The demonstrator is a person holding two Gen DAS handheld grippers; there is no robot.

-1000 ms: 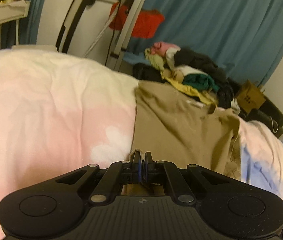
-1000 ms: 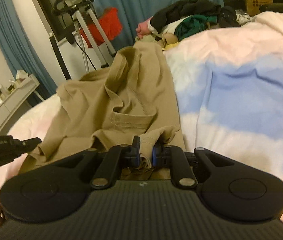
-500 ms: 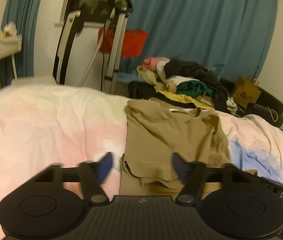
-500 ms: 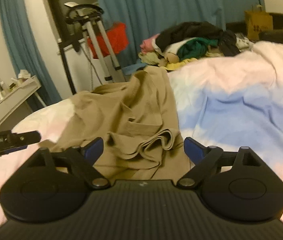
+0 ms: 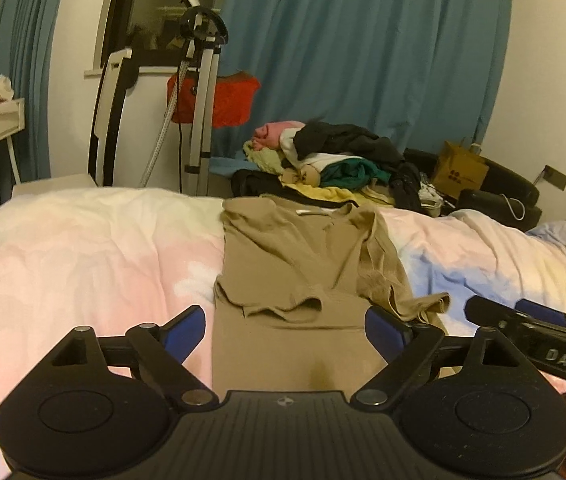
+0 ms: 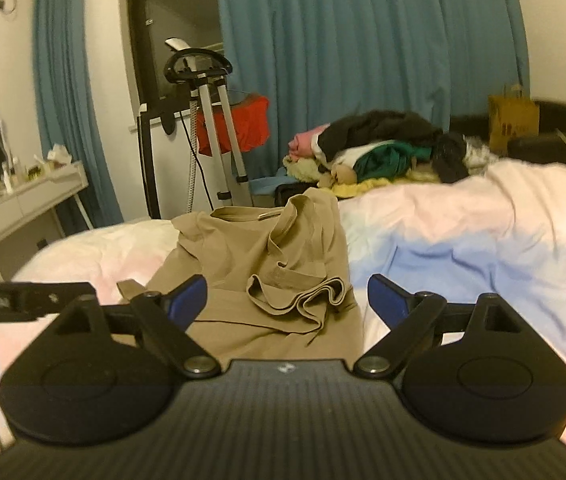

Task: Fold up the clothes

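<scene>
A tan T-shirt (image 5: 299,264) lies on the bed, sides folded inward into a long strip, collar at the far end. It also shows in the right wrist view (image 6: 267,272), with a rumpled sleeve on top. My left gripper (image 5: 285,326) is open and empty, raised just above the shirt's near end. My right gripper (image 6: 287,300) is open and empty, also above the near end. The right gripper's body shows at the right of the left wrist view (image 5: 539,340). The left gripper's body shows at the left of the right wrist view (image 6: 23,300).
The bed has a pink, white and blue duvet (image 5: 83,256). A pile of loose clothes (image 5: 335,164) lies beyond the shirt. A garment steamer stand (image 5: 199,96) and a red bag (image 5: 227,96) stand by the blue curtain. A white dresser (image 6: 15,204) is at the left.
Both grippers were shut on the shirt's sleeves a second ago. They opened, let the cloth drop onto the shirt, and pulled back and up.
</scene>
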